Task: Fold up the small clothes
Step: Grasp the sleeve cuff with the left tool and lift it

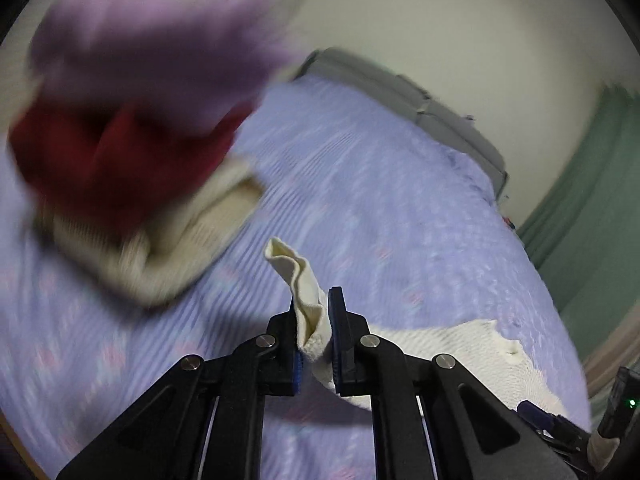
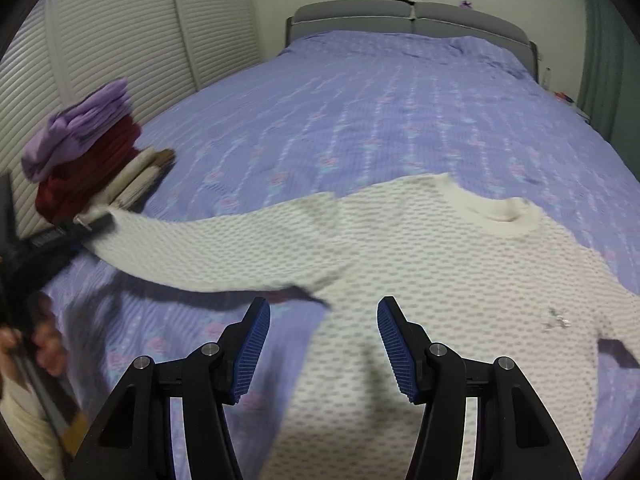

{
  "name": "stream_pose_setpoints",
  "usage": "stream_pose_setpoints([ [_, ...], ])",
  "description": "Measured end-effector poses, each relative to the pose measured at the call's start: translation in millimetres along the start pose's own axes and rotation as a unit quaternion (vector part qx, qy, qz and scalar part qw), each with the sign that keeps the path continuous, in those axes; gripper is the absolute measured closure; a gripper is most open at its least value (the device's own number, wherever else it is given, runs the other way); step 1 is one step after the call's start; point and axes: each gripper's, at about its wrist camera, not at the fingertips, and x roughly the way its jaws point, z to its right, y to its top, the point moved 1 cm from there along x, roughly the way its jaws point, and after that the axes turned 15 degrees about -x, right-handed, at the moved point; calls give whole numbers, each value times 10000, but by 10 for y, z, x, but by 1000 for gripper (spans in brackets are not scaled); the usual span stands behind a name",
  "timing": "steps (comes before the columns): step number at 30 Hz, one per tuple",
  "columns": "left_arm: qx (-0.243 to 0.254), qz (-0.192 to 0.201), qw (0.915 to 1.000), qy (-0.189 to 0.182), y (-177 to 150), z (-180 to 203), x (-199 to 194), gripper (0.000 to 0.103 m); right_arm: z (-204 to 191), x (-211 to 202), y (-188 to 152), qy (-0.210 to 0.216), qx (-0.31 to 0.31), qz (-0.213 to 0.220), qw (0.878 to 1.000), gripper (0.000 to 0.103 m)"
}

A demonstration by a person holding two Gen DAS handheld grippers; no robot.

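Observation:
A cream knitted sweater (image 2: 420, 248) lies spread on the purple bedspread (image 2: 360, 100), neckline away from me. My left gripper (image 1: 316, 332) is shut on the cuff of its sleeve (image 1: 308, 300) and holds the sleeve lifted off the bed; the sleeve (image 2: 208, 252) stretches to the left in the right wrist view, where the left gripper (image 2: 86, 226) shows at the cuff. My right gripper (image 2: 324, 344) is open and empty, just above the sweater's body near its left side.
A stack of folded clothes, purple (image 2: 80, 128) on red (image 2: 88, 176) on beige (image 2: 144, 180), sits at the bed's left edge; it is blurred in the left wrist view (image 1: 120, 140). A grey headboard (image 2: 408, 20) stands at the far end. Louvred doors (image 2: 100, 52) are on the left.

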Motion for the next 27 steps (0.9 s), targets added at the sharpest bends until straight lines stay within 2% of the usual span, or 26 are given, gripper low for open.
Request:
stream_pose_setpoints([
  [1, 261, 93, 9996, -42, 67, 195, -44, 91, 78, -27, -1, -17, 60, 25, 10000, 46],
  [6, 966, 440, 9938, -336, 298, 870, -106, 92, 334, -163, 24, -33, 194, 158, 9997, 46],
  [11, 1614, 617, 9816, -807, 316, 1572, -166, 92, 553, -342, 2, -89, 245, 304, 9992, 46],
  [15, 2041, 428, 9706, -1200, 147, 2049, -151, 92, 803, -485, -65, -222, 348, 376, 9984, 46],
  [20, 2575, -23, 9541, -1528, -290, 2613, 35, 92, 1177, -671, -204, -538, 531, 414, 9963, 46],
  [27, 2942, -864, 9395, -1529, -1012, 3069, 444, 93, 1739, -822, -423, -958, 759, 330, 9920, 46],
])
